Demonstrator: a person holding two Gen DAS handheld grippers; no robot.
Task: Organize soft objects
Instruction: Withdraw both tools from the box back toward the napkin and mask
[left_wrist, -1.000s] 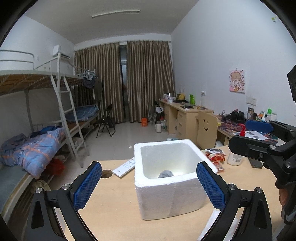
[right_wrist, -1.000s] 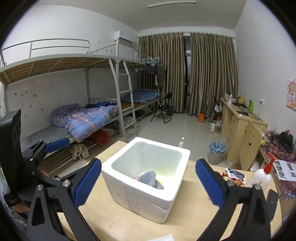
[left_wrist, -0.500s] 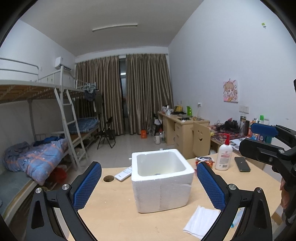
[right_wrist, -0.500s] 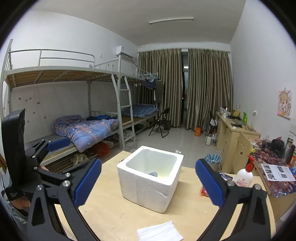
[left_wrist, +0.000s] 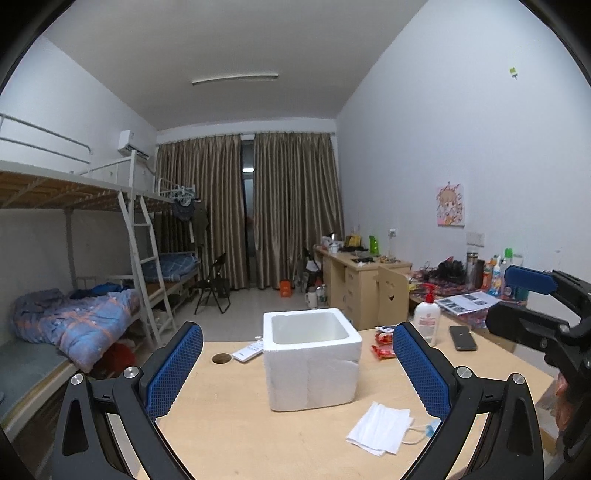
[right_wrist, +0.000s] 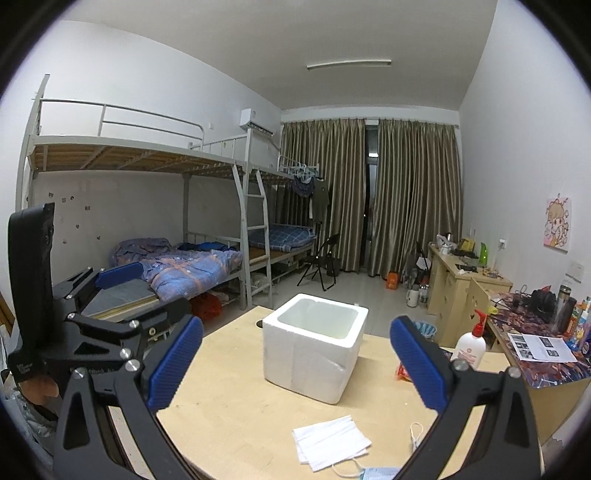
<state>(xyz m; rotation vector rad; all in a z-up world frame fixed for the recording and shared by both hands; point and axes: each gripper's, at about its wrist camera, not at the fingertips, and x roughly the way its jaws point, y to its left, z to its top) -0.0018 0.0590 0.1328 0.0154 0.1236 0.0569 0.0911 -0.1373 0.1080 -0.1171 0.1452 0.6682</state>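
Both grippers have pulled back from the foam box (left_wrist: 312, 363), so we no longer see into it. It stands mid-tabletop (left_wrist: 229, 424); white masks (left_wrist: 380, 428) lie near the front edge. We hold the left gripper (left_wrist: 297, 367) and right gripper (right_wrist: 295, 367) above the front edge, jaws spread wide, empty.

A lotion bottle (left_wrist: 426, 317) stands beside a phone (left_wrist: 463, 338).

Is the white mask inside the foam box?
No, the white face masks lie flat on the wooden table, in front of the white foam box.
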